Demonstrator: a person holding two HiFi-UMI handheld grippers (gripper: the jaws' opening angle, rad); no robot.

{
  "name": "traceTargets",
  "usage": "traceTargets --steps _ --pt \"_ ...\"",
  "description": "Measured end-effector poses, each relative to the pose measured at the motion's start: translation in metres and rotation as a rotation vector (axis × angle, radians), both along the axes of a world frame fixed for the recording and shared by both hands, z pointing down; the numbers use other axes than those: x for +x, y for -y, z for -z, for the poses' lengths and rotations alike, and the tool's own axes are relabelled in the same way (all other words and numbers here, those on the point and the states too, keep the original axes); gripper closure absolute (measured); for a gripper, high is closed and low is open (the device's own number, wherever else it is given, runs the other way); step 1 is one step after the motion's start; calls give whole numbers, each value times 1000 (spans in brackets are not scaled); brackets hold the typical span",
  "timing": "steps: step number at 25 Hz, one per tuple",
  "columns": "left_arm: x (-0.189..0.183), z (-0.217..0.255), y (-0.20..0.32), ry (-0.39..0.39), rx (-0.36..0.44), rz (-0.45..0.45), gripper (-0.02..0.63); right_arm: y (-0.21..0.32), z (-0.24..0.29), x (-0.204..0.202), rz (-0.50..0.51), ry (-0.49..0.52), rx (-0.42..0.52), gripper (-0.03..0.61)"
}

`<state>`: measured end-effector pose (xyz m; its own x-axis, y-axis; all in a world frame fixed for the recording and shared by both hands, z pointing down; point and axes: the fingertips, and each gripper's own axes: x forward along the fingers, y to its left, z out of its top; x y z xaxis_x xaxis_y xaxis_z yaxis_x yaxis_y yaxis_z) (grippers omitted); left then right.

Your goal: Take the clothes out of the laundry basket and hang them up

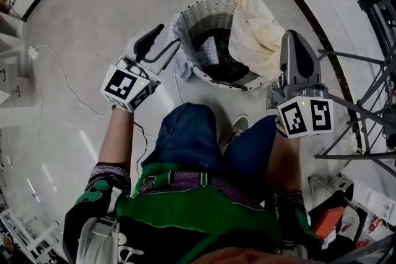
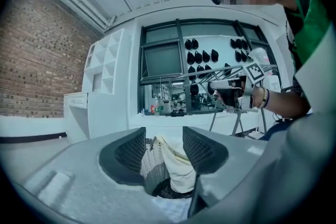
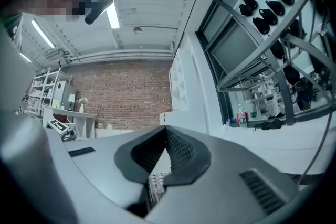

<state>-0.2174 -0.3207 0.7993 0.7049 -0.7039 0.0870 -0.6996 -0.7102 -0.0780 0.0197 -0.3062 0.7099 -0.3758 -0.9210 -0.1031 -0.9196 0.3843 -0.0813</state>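
The white woven laundry basket stands on the floor in front of my knees. A cream cloth hangs over its right rim, a pale blue cloth over its left rim, and a dark garment lies inside. My left gripper is open just left of the basket, nothing between its jaws. In the left gripper view the basket and the cream cloth show through the open left gripper. My right gripper is shut and empty at the basket's right side; its closed jaws fill the right gripper view.
A metal drying rack stands close on the right. A thin cable runs over the pale floor at the left. White shelving and a dark-framed window lie beyond the basket. A brick wall backs the right gripper view.
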Motion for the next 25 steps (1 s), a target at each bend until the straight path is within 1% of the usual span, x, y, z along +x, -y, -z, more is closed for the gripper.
traceTargets --steps 4,7,11,15,18,21,25 --pt "-10 -38 -6 19 -3 -21 396 -11 -24 -3 -14 -2 12 577" --pt "-19 -73 -9 31 -31 -31 396 -19 -38 -7 -19 -1 9 577" --pt "-31 -119 -5 63 -67 -41 394 -19 -52 -8 -35 35 -4 577" --pt "-37 -157 7 90 -90 -49 393 -17 -57 0 -91 -6 -2 577" --pt "-42 -182 23 100 -109 -45 390 -21 -55 -1 -101 -23 5 577" --pt "-43 -204 35 85 -137 -55 385 -29 -61 -2 -98 -63 -6 577" --pt "-40 -213 44 7 -184 -115 348 -33 -66 2 -113 -83 -16 577"
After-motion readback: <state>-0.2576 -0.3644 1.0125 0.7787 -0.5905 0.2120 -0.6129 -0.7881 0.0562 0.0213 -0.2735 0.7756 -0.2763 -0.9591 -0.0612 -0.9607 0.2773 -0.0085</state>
